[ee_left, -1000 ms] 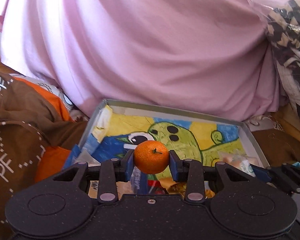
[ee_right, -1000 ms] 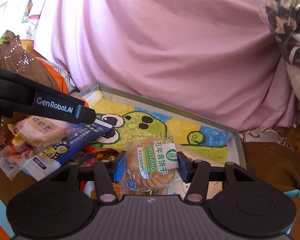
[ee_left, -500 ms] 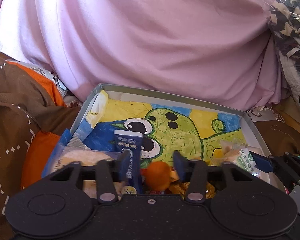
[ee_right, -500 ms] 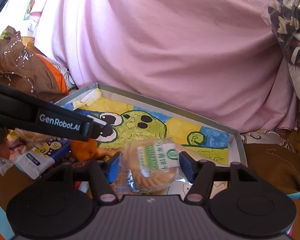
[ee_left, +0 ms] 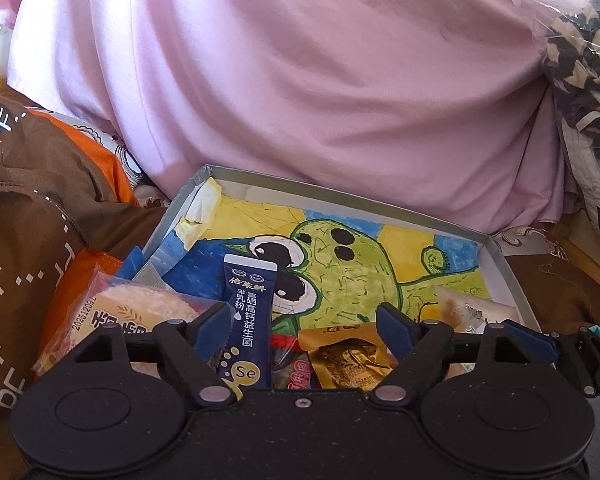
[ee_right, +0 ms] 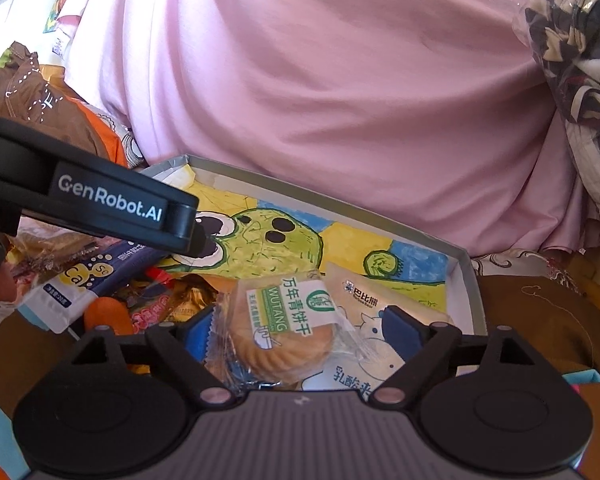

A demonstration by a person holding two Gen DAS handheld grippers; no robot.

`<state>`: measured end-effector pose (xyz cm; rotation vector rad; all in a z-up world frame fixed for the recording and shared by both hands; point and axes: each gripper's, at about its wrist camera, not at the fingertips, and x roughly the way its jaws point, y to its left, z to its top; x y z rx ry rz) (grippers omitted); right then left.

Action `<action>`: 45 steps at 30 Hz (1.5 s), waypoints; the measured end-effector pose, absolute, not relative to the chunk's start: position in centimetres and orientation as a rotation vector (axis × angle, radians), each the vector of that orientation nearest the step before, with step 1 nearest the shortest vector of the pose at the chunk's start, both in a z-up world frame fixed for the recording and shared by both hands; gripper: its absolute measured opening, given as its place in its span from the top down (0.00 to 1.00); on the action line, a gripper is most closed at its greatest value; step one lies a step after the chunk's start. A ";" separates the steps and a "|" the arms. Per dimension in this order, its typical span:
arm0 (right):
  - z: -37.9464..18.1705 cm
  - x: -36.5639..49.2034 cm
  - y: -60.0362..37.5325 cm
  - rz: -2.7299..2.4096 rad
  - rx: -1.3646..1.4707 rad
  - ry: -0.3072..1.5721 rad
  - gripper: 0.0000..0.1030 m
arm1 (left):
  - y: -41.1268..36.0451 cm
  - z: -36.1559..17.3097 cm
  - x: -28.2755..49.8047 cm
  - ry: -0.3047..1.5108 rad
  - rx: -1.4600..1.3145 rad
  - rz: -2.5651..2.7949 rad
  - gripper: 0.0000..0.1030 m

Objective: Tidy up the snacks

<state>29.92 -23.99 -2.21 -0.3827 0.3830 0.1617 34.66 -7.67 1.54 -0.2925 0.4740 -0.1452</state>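
Presently the left gripper [ee_left: 304, 326] stands with its blue-padded jaws spread wide and nothing clamped between them; a navy stick sachet [ee_left: 247, 320] leans just inside its left finger, printed with white Chinese characters and a yellow "Se" bubble, while a gold foil packet [ee_left: 350, 362] lies flat in the gap, so neither is gripped. The right gripper [ee_right: 298, 328] is likewise parted, its pads standing clear of the round biscuit pack [ee_right: 286, 330] lying between them; whether the left pad brushes the crinkled wrapper edge cannot be told. That pack carries a green-and-white label reading "WUTANG" beside Chinese characters, and it rests partly on a cream pouch [ee_right: 374, 312] with a cartoon animal and blue characters. All of these sit in the shallow cardboard tray [ee_right: 470, 280], whose floor shows a painted green cactus figure on yellow and blue. From the right wrist view the left tool's black arm reads "GenRobot.AI", and below it an orange mandarin [ee_right: 108, 314] lies at the tray's near left edge beside a sachet marked "Ca". A clear-wrapped rice cake [ee_left: 140, 312] sits left of the navy sachet.
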 end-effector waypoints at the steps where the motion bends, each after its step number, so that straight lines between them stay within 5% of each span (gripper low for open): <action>1: -2.1 30.0 -24.0 0.162 -0.382 0.382 0.11 | -7.7 1.5 34.6 0.472 -0.293 -0.144 0.19; 14: -1.8 30.1 -23.7 0.169 -0.346 0.384 0.01 | -6.6 2.5 33.1 0.429 -0.333 -0.122 0.09; 45: -1.3 30.9 -23.2 0.140 -0.037 0.404 0.00 | -0.8 2.8 28.6 0.450 -0.360 -0.070 0.09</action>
